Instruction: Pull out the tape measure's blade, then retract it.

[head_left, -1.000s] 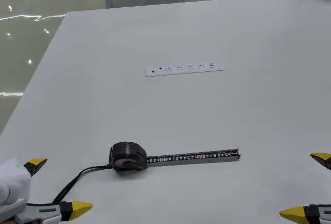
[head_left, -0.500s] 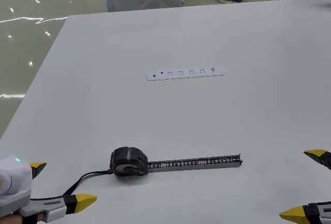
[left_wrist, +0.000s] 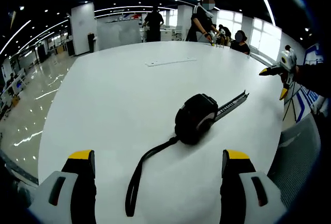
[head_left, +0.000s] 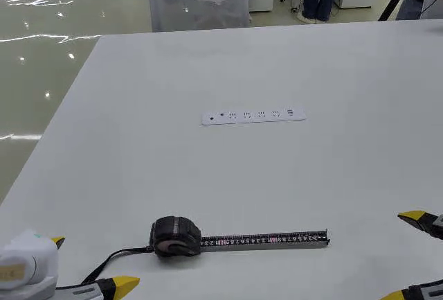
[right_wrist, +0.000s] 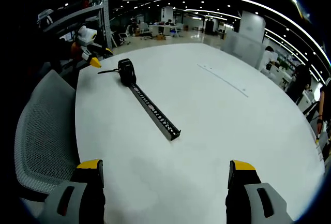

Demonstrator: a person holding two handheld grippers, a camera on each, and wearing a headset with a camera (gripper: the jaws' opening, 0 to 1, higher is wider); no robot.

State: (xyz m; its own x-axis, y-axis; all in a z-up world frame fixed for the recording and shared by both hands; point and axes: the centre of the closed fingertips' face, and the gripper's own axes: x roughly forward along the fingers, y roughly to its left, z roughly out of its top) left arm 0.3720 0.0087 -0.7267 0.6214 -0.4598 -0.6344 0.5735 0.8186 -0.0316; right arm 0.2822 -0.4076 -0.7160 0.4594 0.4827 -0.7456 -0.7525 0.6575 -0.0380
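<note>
We see a power strip (head_left: 252,116) lying flat on the white table (head_left: 360,64). A mesh chair (right_wrist: 44,131) stands just beside it.
</note>
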